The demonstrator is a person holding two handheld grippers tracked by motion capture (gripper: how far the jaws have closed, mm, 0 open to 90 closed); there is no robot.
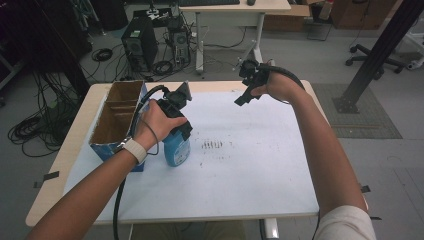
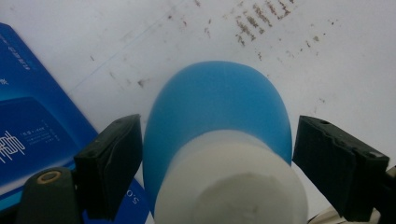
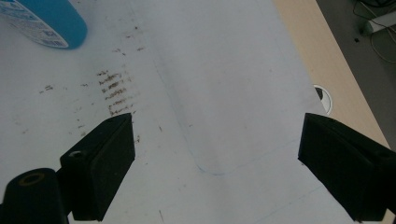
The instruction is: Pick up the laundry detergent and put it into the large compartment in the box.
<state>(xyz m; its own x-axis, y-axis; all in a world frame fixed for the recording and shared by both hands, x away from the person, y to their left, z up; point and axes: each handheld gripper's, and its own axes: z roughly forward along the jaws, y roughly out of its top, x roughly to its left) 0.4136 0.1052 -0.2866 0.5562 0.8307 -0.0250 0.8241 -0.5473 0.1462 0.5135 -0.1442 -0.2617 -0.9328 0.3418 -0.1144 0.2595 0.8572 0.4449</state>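
In the high view, the blue bottle [image 1: 177, 148] stands on the desk [image 1: 250, 165] just beside an open, empty cardboard box [image 1: 116, 116]. In the left gripper view, the left tool [image 2: 217, 161] surrounds the bottle's white cap [image 2: 231, 182], not touching. In the right gripper view, the right tool [image 3: 217, 161] is wide, empty.

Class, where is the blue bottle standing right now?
In the high view the blue bottle stands upright on the white mat, left of centre, just right of the open cardboard box, with the left gripper directly over it.
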